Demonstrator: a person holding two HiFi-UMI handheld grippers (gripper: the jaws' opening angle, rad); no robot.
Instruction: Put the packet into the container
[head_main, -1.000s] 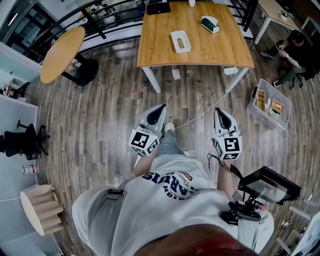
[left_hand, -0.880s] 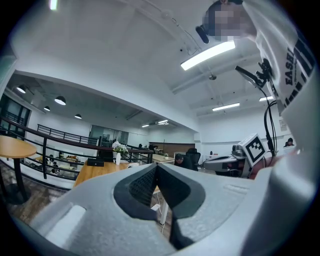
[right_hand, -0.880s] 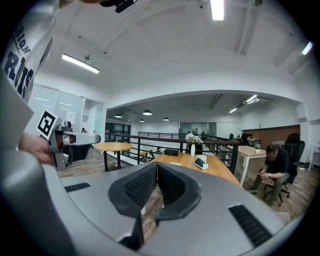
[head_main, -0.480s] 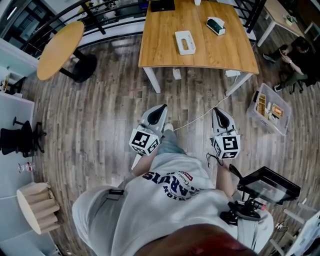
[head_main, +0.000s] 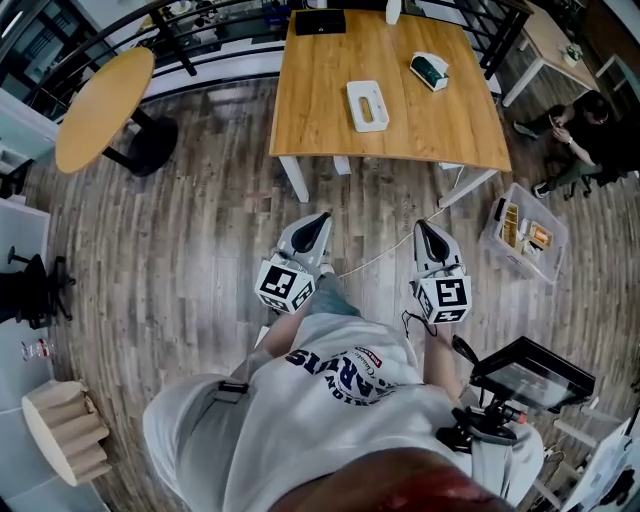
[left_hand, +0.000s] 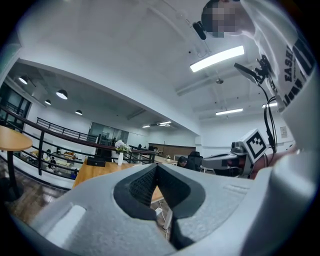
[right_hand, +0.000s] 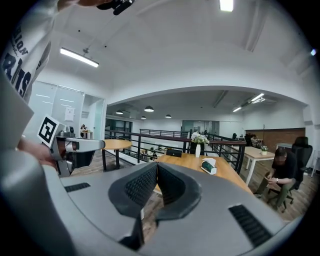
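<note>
Item: packet (head_main: 430, 71), small, green body with a white top, its print too small to read. Location: far right part of the wooden table (head_main: 320, 90), lying flat, well apart from both grippers; also seen in the right gripper view (right_hand: 209, 166).

On the same table: white box (head_main: 367, 105) with a slot in its top, left of the packet and apart from it.

Clear plastic bin (head_main: 550, 258): on the floor, right of the table, holding yellow and orange goods.

Left gripper (head_main: 322, 216): clenched, jaws meeting at the tips (left_hand: 156, 167), nothing between them, near the person's body.

Right gripper (head_main: 420, 225): clenched likewise (right_hand: 156, 165), empty, level with the left one.

Also: white cable (head_main: 380, 258) on the floor between the grippers.
</note>
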